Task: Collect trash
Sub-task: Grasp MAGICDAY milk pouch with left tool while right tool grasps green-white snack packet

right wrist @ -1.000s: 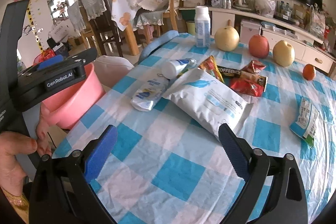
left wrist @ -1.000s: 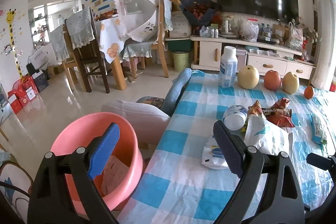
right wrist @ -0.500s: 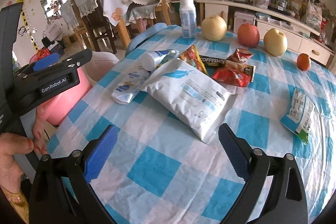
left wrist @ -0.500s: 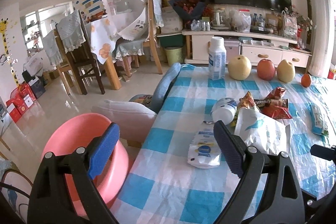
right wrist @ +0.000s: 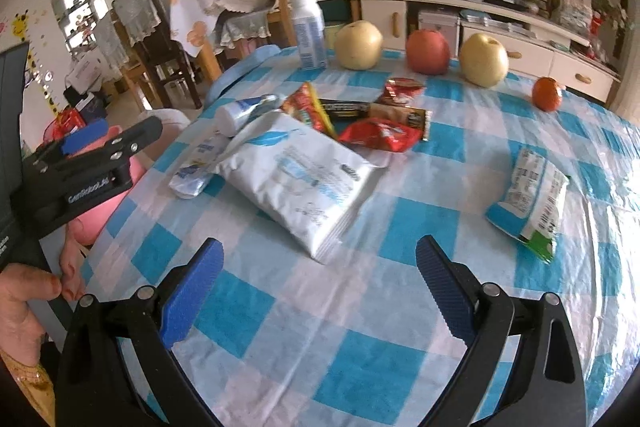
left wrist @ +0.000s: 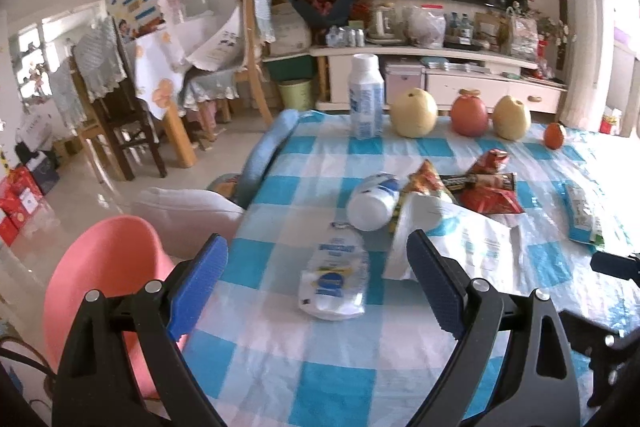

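Trash lies on the blue-checked table [left wrist: 280, 379]: a crumpled clear pouch [left wrist: 336, 275] [right wrist: 196, 167], a large white bag [left wrist: 460, 239] [right wrist: 304, 175], a tipped white bottle [left wrist: 372, 203] [right wrist: 244, 111], red snack wrappers [left wrist: 488, 191] [right wrist: 380, 135] and a blue-green packet [left wrist: 580, 215] [right wrist: 528, 203]. A pink bin [left wrist: 100, 275] [right wrist: 92, 223] stands off the table's left edge. My left gripper [left wrist: 316, 279] is open, hovering just short of the pouch. My right gripper [right wrist: 320, 283] is open and holds nothing, above the cloth near the white bag's front corner.
At the far table edge stand an upright white bottle [left wrist: 366, 103], two pears [left wrist: 414, 113], an apple [left wrist: 469, 115] and a small orange [left wrist: 555, 135]. A cushioned chair [left wrist: 188, 211] sits by the bin. A hand [right wrist: 24, 295] holds the left gripper's handle.
My left gripper swung right, from over the pink bin to over the table in front of the pouch. The right gripper drifted forward over the cloth. Both stayed open.
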